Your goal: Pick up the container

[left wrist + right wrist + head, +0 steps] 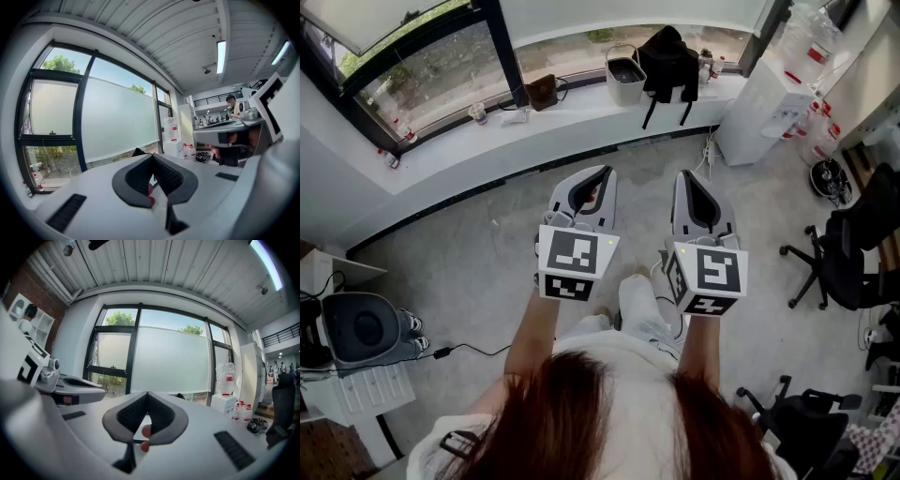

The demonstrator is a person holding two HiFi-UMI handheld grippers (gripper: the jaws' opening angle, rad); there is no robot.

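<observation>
I hold both grippers up side by side over the grey floor, pointing toward the window sill. My left gripper (599, 174) is shut, its dark ribbed pads (140, 176) meeting at the tip with nothing between them. My right gripper (686, 177) is shut and empty as well, pads (159, 414) pressed together. Far ahead on the sill stands a white open-topped container (625, 77), well beyond both grippers. In the left gripper view the jaws (152, 157) face the frosted window; the right gripper view (147, 393) faces the same window.
A black bag (667, 58) hangs beside the container. A white water dispenser (764, 108) with spare bottles stands at the right. Black office chairs (848, 248) fill the right side. A grey machine (361, 328) sits on a low shelf at left, with a cable across the floor.
</observation>
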